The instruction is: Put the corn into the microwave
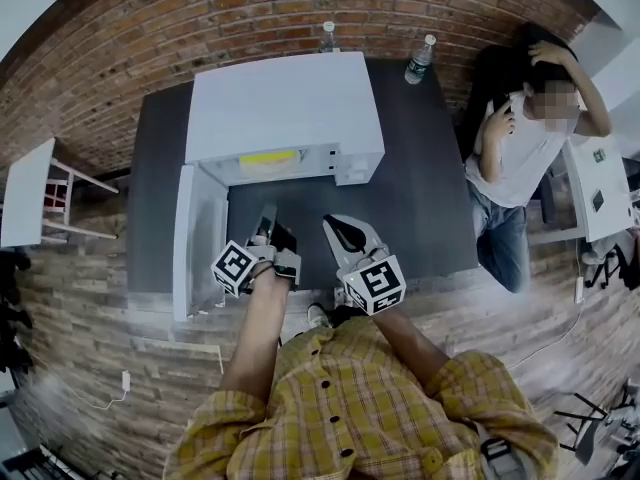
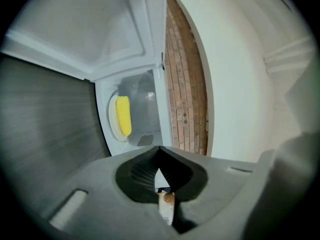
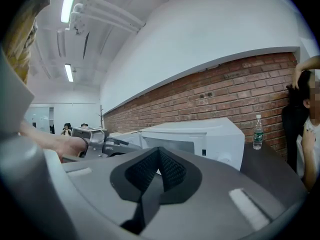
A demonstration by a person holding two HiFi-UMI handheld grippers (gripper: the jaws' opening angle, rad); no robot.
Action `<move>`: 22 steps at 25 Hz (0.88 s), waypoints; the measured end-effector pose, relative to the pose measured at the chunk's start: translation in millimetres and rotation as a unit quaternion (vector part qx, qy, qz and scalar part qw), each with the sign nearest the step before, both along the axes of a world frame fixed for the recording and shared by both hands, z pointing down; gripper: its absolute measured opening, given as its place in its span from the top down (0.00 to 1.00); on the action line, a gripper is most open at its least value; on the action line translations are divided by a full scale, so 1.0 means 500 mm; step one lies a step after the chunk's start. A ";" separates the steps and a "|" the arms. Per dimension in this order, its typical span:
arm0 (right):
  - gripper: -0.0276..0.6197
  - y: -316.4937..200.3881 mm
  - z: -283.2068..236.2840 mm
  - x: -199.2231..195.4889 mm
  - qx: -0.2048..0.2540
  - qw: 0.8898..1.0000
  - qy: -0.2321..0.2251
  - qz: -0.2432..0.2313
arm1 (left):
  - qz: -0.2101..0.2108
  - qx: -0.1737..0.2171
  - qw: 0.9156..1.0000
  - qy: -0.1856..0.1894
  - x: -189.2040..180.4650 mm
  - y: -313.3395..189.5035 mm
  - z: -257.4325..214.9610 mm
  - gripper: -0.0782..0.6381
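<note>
- Left claw [image 2: 160,149], pressed together and empty, points at the open mouth of the microwave [image 1: 285,108].
- Right claw [image 3: 159,153], likewise pressed together with nothing in it, is held before the microwave's front, to the right of its mouth.
- The corn [image 2: 123,115] lies inside the microwave on its round plate [image 2: 112,126].
- The door [image 1: 195,233] stands swung open at the microwave's left, over the dark counter [image 1: 420,198].
- A bystander [image 1: 520,138] stands right of the microwave, at the counter's end.

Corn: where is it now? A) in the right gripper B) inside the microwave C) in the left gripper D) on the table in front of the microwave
B: the corn lies on the white plate inside the open microwave.
</note>
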State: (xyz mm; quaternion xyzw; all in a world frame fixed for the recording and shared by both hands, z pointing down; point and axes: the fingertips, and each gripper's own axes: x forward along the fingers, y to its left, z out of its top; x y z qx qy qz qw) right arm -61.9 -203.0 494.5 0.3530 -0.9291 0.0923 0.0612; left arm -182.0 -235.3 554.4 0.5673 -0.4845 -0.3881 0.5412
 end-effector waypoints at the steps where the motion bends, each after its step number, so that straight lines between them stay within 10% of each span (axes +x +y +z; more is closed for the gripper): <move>1: 0.95 0.002 -0.005 0.000 0.002 1.000 -0.002 0.000 | 0.009 0.007 1.000 -0.021 0.008 0.008 -0.010 0.90; 15: 0.95 0.041 -0.058 -0.003 0.023 1.000 -0.016 0.000 | 0.070 0.129 0.955 -0.257 0.057 0.082 -0.158 0.90; 22: 0.95 0.060 -0.071 0.003 0.035 0.999 -0.019 0.003 | 0.090 0.152 0.897 -0.406 0.085 0.125 -0.178 0.89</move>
